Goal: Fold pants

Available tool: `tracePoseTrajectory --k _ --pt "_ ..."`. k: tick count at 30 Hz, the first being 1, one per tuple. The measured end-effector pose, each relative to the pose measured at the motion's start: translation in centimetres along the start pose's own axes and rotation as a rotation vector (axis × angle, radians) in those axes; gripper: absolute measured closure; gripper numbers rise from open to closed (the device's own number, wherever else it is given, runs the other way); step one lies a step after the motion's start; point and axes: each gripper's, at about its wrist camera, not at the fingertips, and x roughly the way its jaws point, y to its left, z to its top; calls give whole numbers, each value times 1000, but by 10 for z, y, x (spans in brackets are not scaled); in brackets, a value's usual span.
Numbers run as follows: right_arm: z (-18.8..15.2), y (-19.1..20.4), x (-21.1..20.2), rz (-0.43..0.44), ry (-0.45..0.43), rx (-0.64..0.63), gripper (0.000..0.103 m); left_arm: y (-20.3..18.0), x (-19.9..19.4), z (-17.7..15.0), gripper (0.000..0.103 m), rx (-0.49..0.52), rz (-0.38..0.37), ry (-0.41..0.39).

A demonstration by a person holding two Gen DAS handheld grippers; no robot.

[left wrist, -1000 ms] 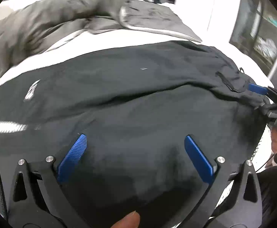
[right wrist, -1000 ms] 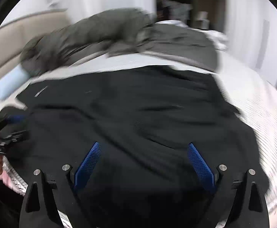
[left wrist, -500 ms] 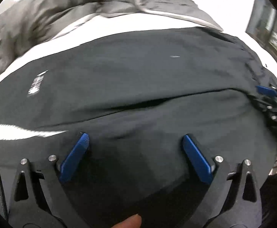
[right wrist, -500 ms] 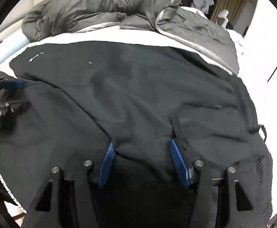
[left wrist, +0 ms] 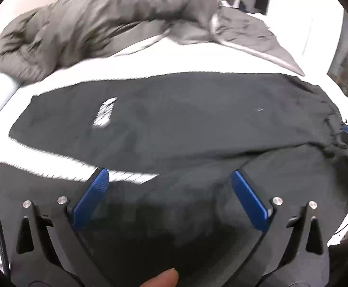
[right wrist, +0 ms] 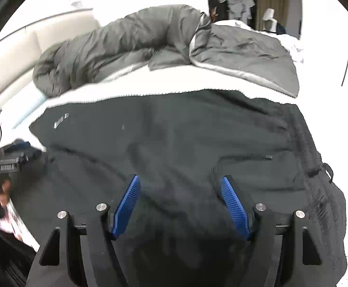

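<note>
The black pants [left wrist: 186, 129] covered most of the near half of the white bed [left wrist: 131, 69], leaving a bare strip of sheet behind them where a gripper could pass. Beyond that strip the bunched grey duvet [left wrist: 107, 21] blocked the far side from the left edge to the right. A narrow wedge of bare sheet [left wrist: 61, 165] lay open between the two legs at the left. In the right wrist view the left gripper [right wrist: 11, 160] crowded the pants' left edge.
</note>
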Motion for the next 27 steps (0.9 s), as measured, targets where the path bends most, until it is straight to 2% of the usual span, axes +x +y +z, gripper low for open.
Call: tracePoseTrajectory --k 5,8,11,13,15,17,18,20,22,25,27 --pt "24 -6 27 -15 33 68 31 -55 32 31 1 77 -45 30" --pt "42 -2 49 -26 77 54 31 -91 53 47 1 119 -68 60" --pt "55 16 81 -30 136 -67 31 -123 79 48 1 239 5 86" --pt "50 26 103 -42 200 -136 31 -130 95 45 1 270 28 138" --pt "42 22 120 -70 261 -157 31 -122 103 44 0 229 -14 177" --pt "41 0 115 -67 270 -122 29 -102 107 44 0 163 -26 206" --pt "42 -9 112 -93 269 -114 22 -90 107 42 0 132 -16 213" --pt "40 -42 101 -236 254 -93 19 -70 106 39 0 96 -4 217" --pt "35 -80 99 -419 268 -50 19 -54 103 37 0 75 3 213" --pt "34 -117 89 -382 245 95 18 -42 95 35 0 59 -2 208" --pt "40 -113 82 -389 224 85 18 -44 86 40 1 69 20 200"
